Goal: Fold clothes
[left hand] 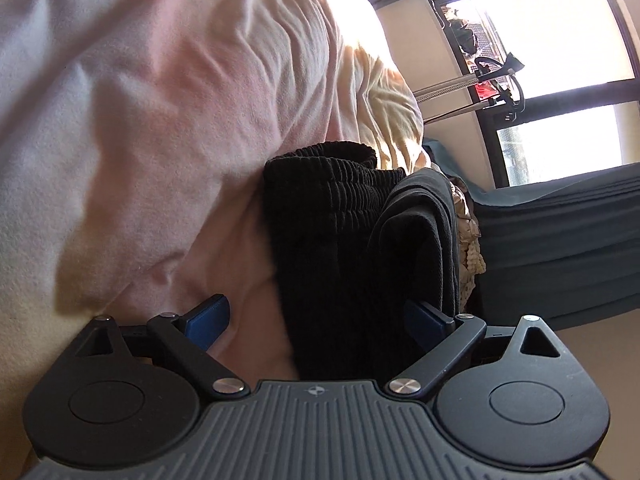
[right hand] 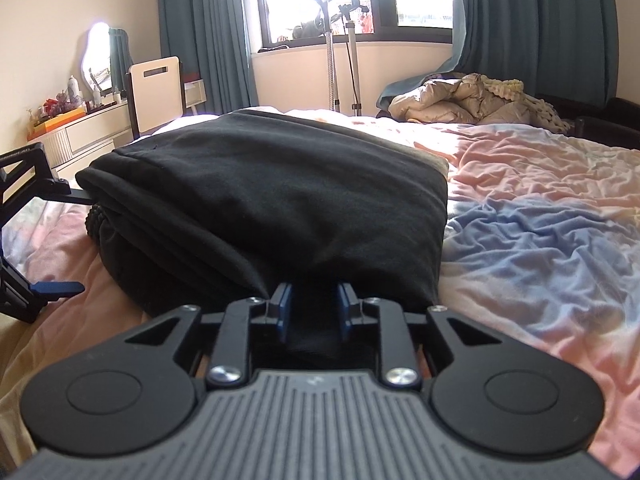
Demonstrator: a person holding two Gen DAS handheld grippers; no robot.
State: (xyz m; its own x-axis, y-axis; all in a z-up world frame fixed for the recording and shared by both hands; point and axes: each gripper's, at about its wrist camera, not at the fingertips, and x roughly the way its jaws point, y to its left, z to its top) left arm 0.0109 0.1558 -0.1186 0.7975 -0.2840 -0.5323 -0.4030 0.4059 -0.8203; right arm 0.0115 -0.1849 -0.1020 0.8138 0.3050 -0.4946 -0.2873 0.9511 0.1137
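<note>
A folded stack of black clothes [right hand: 272, 184] lies on the bed: a smooth black garment [left hand: 420, 236] on a ribbed corduroy one [left hand: 332, 208]. My right gripper [right hand: 314, 308] sits at the stack's near edge, its blue pads shut on a fold of the smooth black garment. My left gripper [left hand: 316, 318] is open wide and straddles the stack's left side, one finger on either side of it. The right wrist view shows the left gripper [right hand: 86, 244] at the far left with one finger above and one below the stack's edge.
The bed sheet [right hand: 520, 220] is wrinkled, pastel pink and blue. A beige puffer jacket [right hand: 452, 100] and a knit blanket lie at the bed's far right corner. Beyond the bed are two tripod stands [right hand: 340, 56], a white chair [right hand: 156, 88], a dresser [right hand: 88, 128] and teal curtains [right hand: 204, 28].
</note>
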